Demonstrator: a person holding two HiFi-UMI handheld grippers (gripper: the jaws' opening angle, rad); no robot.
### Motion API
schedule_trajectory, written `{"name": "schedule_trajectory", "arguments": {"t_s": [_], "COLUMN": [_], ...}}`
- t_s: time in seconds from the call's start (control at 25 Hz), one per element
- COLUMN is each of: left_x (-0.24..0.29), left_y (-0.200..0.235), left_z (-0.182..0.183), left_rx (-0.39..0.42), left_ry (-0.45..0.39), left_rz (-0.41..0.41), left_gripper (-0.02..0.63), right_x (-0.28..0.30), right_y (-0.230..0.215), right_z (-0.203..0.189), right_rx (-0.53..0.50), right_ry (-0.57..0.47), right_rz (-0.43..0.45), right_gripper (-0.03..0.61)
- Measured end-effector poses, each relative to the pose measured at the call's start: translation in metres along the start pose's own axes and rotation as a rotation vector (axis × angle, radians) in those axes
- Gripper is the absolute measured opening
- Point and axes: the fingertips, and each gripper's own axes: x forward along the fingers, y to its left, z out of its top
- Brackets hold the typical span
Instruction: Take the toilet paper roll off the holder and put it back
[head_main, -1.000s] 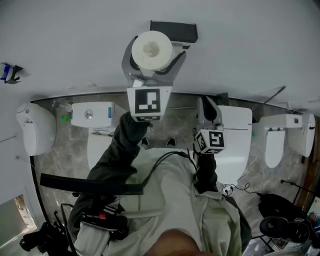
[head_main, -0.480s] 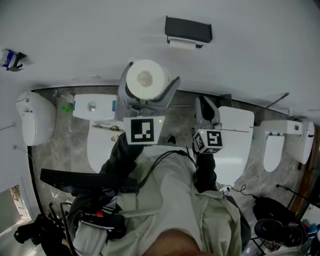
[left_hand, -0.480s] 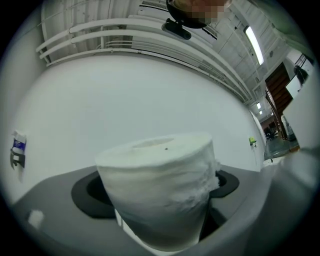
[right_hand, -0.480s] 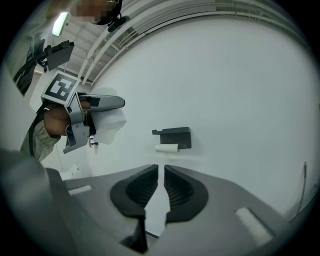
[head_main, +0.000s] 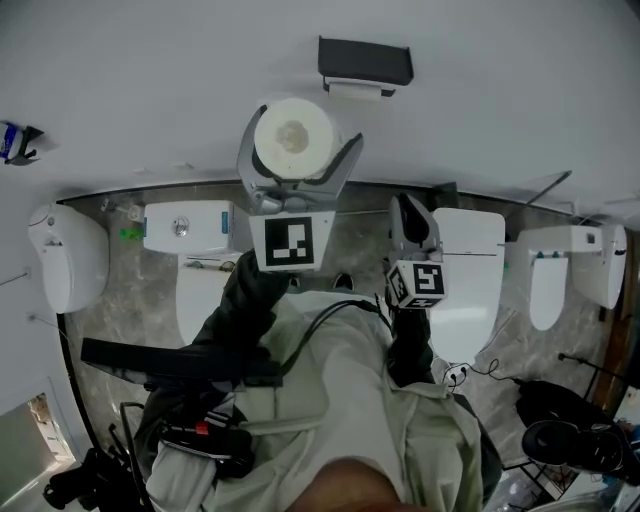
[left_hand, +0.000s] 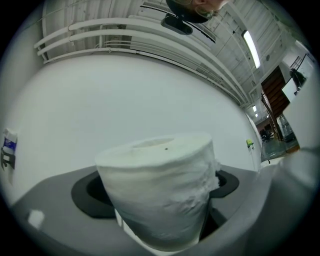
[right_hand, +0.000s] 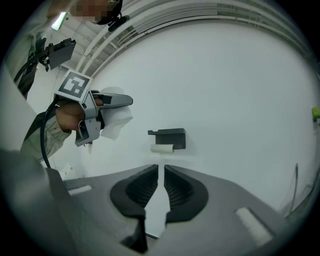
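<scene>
legible text: none | blue wall sticker (head_main: 14, 142): print too small to read

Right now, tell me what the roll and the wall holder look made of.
The roll: soft white tissue paper, matte, with a fuzzy, crinkled torn edge. The holder: dark, matte, sharp-edged; probably painted metal or plastic, can't tell which.

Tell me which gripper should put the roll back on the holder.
Left. The left gripper grips the toilet paper roll, raised just below and left of the wall holder in the head view. The right gripper is shut, empty and lower.
</scene>
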Motion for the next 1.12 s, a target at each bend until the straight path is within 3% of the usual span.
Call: {"name": "schedule_trajectory", "arguments": {"t_s": [0.24,0.36,0.48,0.72,0.92,1.12], "left_x": [0.041,0.070,0.102,0.155,0.186,0.201], "left_y": [-0.001,0.006,0.013,0.016,0.004,-0.001], "left_z": [-0.002,0.008,0.012,0.004,-0.015,-0.035], "left_rx": [0.017,0.039,0.057,0.069,0.151,0.153], "left_ry": [0.005,-0.074,-0.097,-0.068,-0.014,0.031], "left_rz": [-0.051,-0.054,-0.055,-0.038,-0.033,-0.008], "left_gripper": [0.531,0.531,0.531,0.531,0.531,0.531], "right_x": [-0.009,-0.011,-0.013,-0.009,-0.011,-0.019], "right_y": [-0.012,-0.017,-0.018,-0.009,-0.010,-0.022], "right_z": [-0.007,-0.010,-0.019,-0.027,-0.035,-0.042], "right_rx": [-0.002,-0.003,0.012,0.004,0.001,0.014], "right_ry": [0.024,0.039,0.060,0.087,0.114,0.129], "right_rz": [-0.063,-0.084,-0.108,-0.116,-0.125,-0.161], "right_gripper": [0.026,0.026,0.026,0.026,0.026,0.026]}}
